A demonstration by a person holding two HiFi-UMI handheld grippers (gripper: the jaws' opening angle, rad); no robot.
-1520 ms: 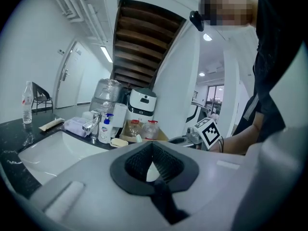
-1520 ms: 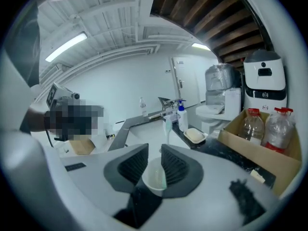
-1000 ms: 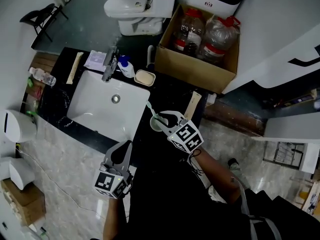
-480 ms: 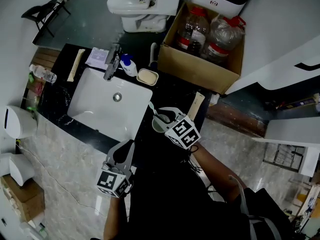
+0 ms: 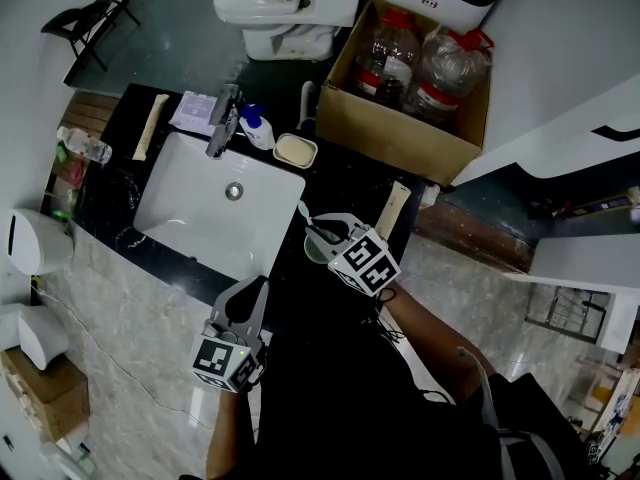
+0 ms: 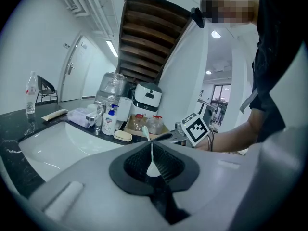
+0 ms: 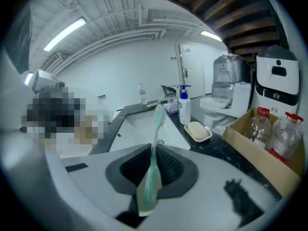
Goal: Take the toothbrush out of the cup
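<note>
Gripping tongs, right (image 7: 153, 150): clamped on the toothbrush (image 7: 155, 129) handle, bristle end up, leaning toward the sink (image 5: 215, 208).
Right forearm (image 5: 438, 342): reaching in over the dark counter (image 5: 340, 183).
Cup (image 5: 312, 252): on the counter, just under the right tongs.
Left tongs (image 5: 256, 286): pressed together, empty, at the sink's near edge.

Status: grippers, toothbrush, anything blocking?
Right gripper shut on toothbrush, bristles up. Left gripper shut, empty. Cup just under right jaws; can't tell if the brush end is clear of it. Nothing above blocking.
</note>
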